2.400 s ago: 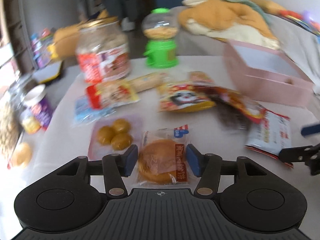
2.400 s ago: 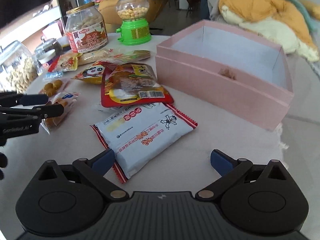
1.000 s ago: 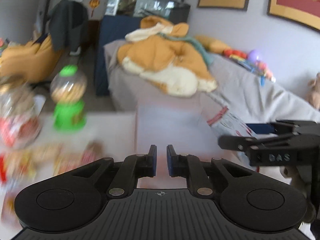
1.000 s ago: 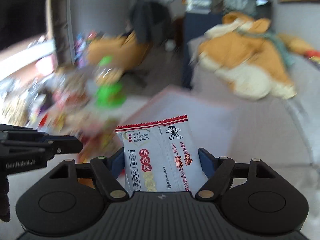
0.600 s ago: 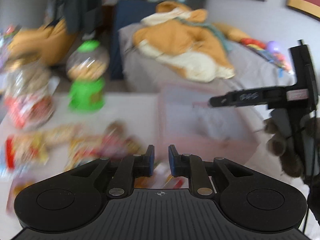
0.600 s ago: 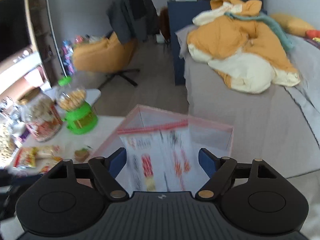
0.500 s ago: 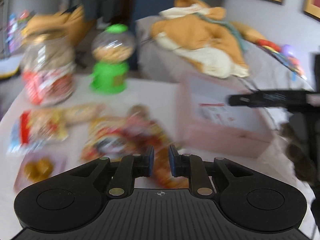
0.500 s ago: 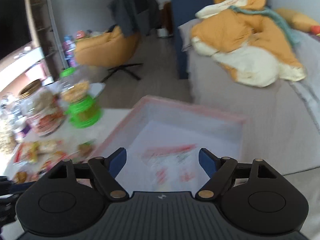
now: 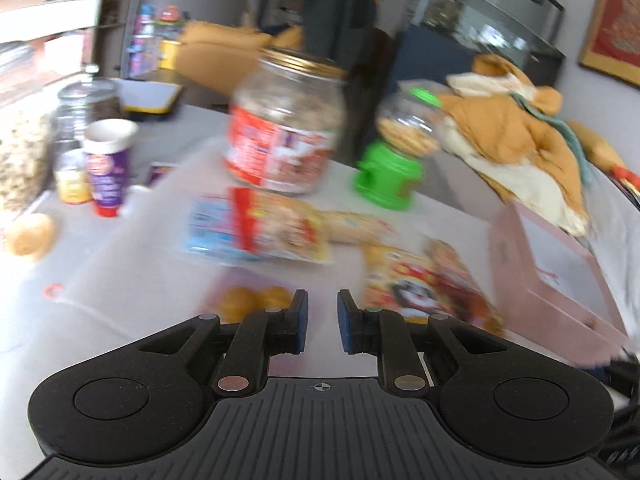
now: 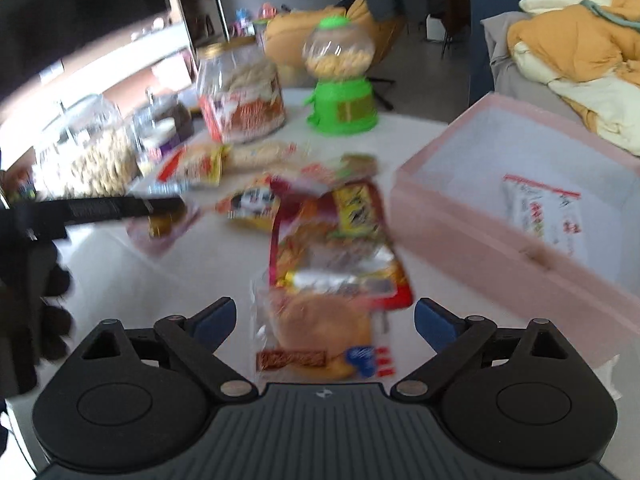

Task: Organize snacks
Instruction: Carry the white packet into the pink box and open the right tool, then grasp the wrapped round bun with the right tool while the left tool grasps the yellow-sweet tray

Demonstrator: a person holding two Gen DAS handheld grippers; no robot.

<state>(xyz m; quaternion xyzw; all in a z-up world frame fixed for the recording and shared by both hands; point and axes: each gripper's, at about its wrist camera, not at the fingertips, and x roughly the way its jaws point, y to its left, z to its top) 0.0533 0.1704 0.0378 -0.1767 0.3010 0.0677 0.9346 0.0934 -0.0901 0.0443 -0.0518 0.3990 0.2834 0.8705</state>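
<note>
Reaching for the next snack, at risk of a sloppy grab while both views blur.

Left view: left gripper (image 9: pixel 322 322) pressed together, empty; yellow balls packet (image 9: pixel 250 299) just beyond, lower centre.
Right view: right gripper (image 10: pixel 324 322) opening, bun packet (image 10: pixel 320 330) between its jaws untouched; pink box (image 10: pixel 500 248) right.

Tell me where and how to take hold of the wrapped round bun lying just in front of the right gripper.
Grip the wrapped bun across its round middle, from above. It lies flat on the table, its top edge under the red packet, so avoid that end. The right gripper, fingers opening, nothing held, already straddles it.
</note>
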